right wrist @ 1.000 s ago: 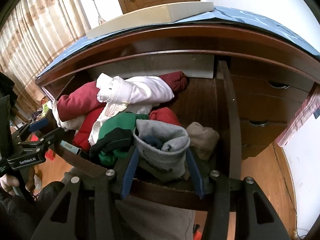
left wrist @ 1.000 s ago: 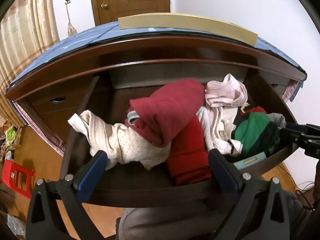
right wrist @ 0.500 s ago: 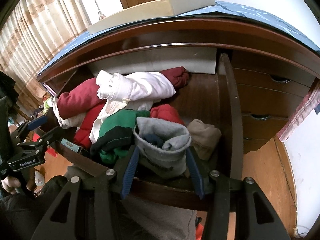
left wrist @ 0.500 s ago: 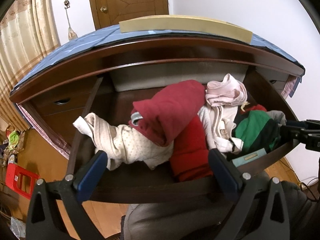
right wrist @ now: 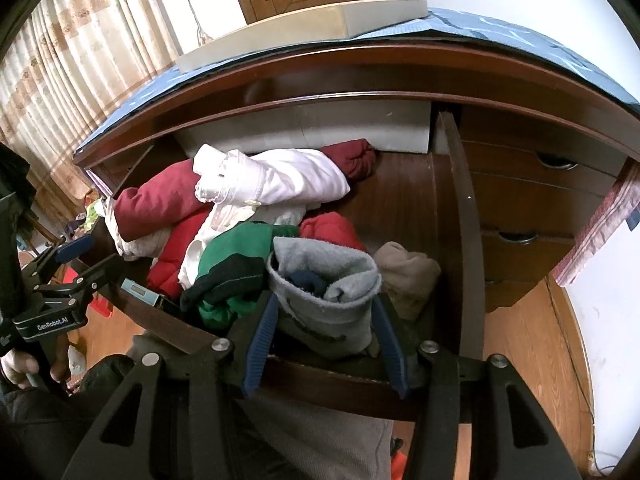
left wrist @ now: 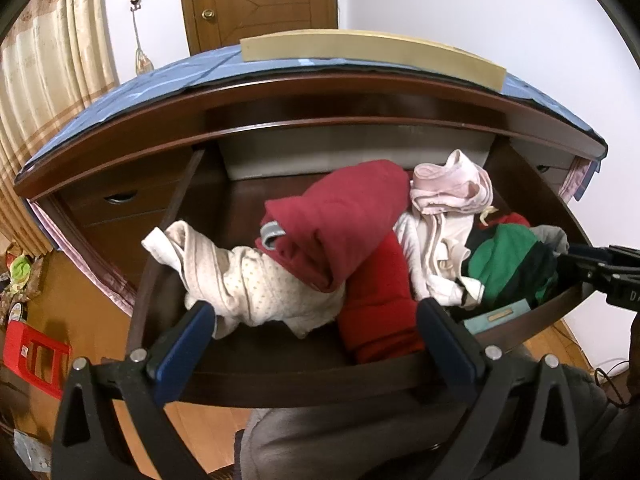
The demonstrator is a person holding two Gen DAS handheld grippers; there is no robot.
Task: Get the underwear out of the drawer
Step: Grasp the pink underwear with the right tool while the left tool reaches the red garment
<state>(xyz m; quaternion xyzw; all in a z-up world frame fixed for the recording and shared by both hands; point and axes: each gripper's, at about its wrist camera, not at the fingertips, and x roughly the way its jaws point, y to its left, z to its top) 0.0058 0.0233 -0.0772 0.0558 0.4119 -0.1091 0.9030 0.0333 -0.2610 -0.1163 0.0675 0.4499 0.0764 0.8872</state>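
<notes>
The dark wooden drawer (left wrist: pixel 320 384) stands pulled out and full of clothes. My left gripper (left wrist: pixel 316 320) is open wide over the drawer's front edge, above a cream dotted garment (left wrist: pixel 248 280) and a red one (left wrist: pixel 380 308), touching neither. A dark red garment (left wrist: pixel 340 224) lies on top, with pale pink underwear (left wrist: pixel 452 192) to its right. My right gripper (right wrist: pixel 324 340) is shut on a grey fleece garment (right wrist: pixel 324 280) at the drawer's front right (right wrist: pixel 340 384). A green garment (right wrist: pixel 236 260) lies to its left and a beige bundle (right wrist: pixel 408 272) to its right.
A blue cover (left wrist: pixel 160 84) and a flat beige board (left wrist: pixel 372 52) lie on the desk top. Closed drawers (right wrist: pixel 532 208) flank the open one. A person's lap in grey trousers (left wrist: pixel 360 440) sits under the drawer front. A red stool (left wrist: pixel 32 356) stands on the floor at left.
</notes>
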